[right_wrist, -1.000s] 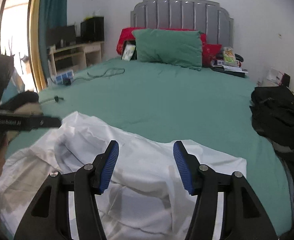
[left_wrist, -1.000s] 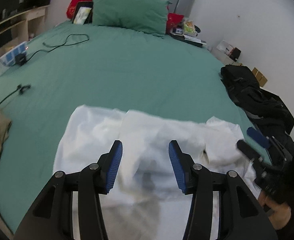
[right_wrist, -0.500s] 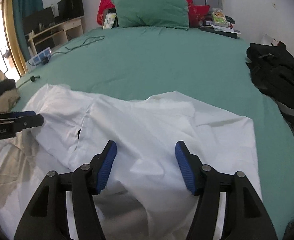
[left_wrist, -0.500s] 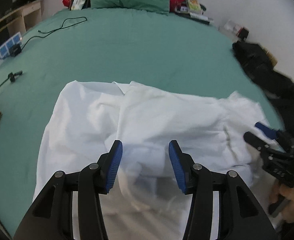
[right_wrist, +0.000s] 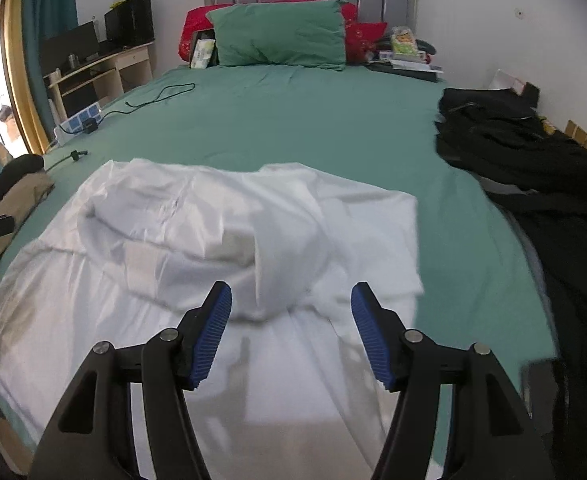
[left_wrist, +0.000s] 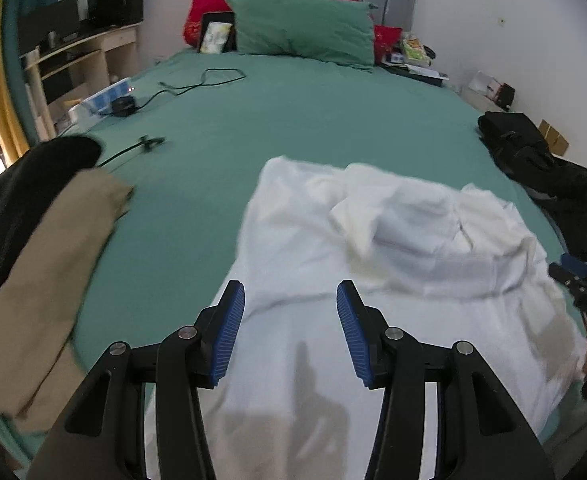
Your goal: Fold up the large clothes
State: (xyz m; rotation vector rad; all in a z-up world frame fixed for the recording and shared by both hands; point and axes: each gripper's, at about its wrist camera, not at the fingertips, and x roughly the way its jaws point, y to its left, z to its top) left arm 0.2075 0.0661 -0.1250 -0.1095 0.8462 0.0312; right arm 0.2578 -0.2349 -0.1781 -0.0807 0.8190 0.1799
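A large white garment [left_wrist: 373, 248] lies rumpled on the green bed [left_wrist: 293, 112], its far part bunched in loose folds. It also shows in the right wrist view [right_wrist: 221, 240]. My left gripper [left_wrist: 289, 324] is open and empty, hovering above the garment's near left part. My right gripper [right_wrist: 291, 332] is open and empty above the garment's near middle. The right gripper also shows at the right edge of the left wrist view [left_wrist: 581, 280].
A tan and black clothes pile [left_wrist: 41, 256] lies at the bed's left edge. Black clothes and a bag [right_wrist: 533, 168] lie on the right. A green pillow [right_wrist: 281, 36], red pillows, a cable [left_wrist: 197, 84] and a power strip [right_wrist: 77, 122] sit farther back.
Both grippers have drawn back and tilted up, so more of the bed shows. The left view has swung left, bringing the tan pile into sight. The garment's far part is more bunched.
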